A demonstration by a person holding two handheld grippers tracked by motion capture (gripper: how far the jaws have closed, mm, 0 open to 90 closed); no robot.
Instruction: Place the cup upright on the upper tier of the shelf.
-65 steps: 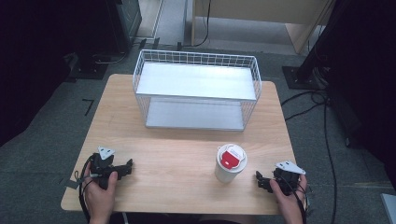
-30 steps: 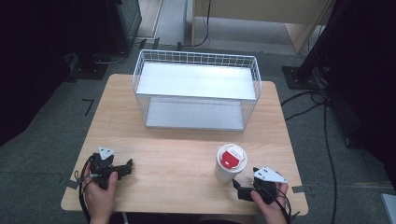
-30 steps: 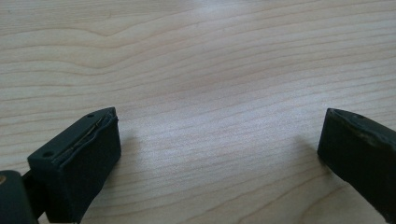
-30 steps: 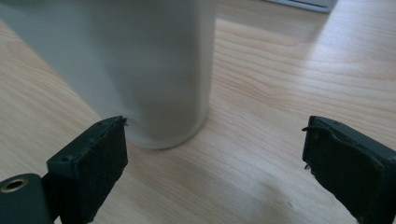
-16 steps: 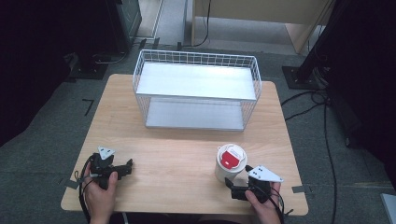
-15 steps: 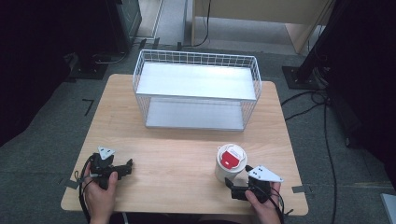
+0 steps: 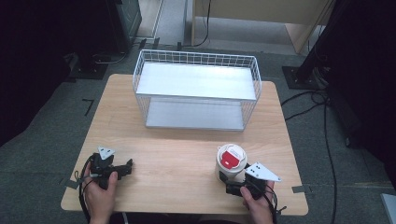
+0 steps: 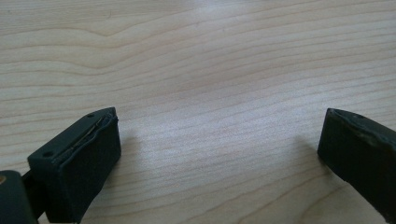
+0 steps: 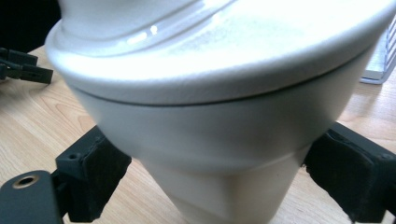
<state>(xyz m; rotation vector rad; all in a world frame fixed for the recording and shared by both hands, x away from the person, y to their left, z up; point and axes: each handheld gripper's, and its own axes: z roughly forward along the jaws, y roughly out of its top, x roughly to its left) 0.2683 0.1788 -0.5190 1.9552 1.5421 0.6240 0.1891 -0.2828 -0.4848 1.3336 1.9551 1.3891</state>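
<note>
A white paper cup (image 7: 232, 161) with a white lid and a red label stands upright on the wooden table (image 7: 177, 144), front right. My right gripper (image 7: 229, 183) sits just in front of it, held by a hand. In the right gripper view the cup (image 9: 219, 140) looms very close, its narrow lower part between the two wide-apart black jaws of my right gripper (image 9: 224, 175), which is open. My left gripper (image 7: 127, 167) rests at the front left, held by the other hand. It is open over bare wood (image 8: 219, 140), nothing between its jaws.
A white wire basket shelf (image 7: 196, 88) with two tiers stands at the back middle of the table. Dark stands and cables lie on the floor to the right. The left gripper (image 9: 23, 65) shows far off past the cup.
My right gripper has moved left from the table's front right corner to the cup, and its jaws now stand on either side of the cup's base. The left gripper has not moved.
</note>
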